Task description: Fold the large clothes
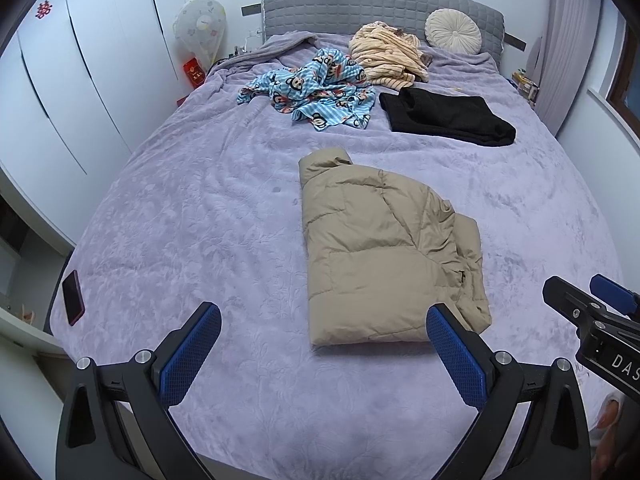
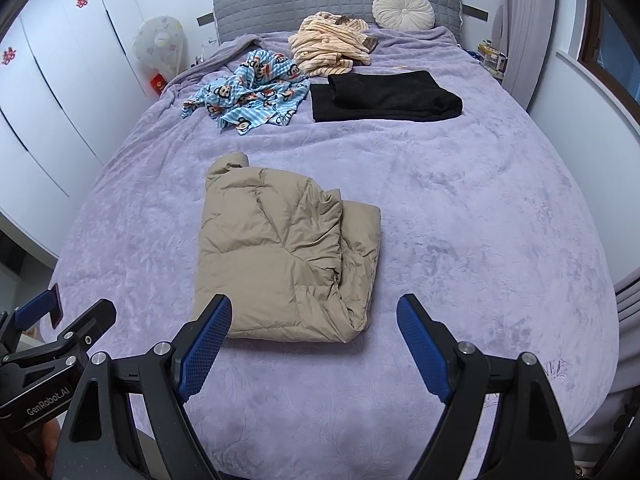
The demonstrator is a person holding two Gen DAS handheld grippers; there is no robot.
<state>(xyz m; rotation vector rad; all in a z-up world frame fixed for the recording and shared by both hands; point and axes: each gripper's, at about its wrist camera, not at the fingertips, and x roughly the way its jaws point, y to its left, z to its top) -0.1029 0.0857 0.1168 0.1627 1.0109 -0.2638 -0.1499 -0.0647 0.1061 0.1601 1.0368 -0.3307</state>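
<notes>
A tan puffer jacket (image 1: 380,248) lies folded lengthwise on the purple bed (image 1: 180,220), collar toward the headboard; it also shows in the right wrist view (image 2: 280,256). My left gripper (image 1: 324,340) is open and empty, held above the bed just in front of the jacket's near edge. My right gripper (image 2: 314,332) is open and empty, also just short of the jacket's near edge. The right gripper shows at the right of the left wrist view (image 1: 588,300), and the left gripper at the left of the right wrist view (image 2: 68,316).
A folded black garment (image 1: 444,116), a crumpled blue monkey-print garment (image 1: 316,92) and a striped cream garment (image 1: 388,56) lie near the headboard. A round cushion (image 1: 452,32) leans there. A phone (image 1: 73,298) lies at the bed's left edge. White wardrobes (image 1: 80,80) stand left.
</notes>
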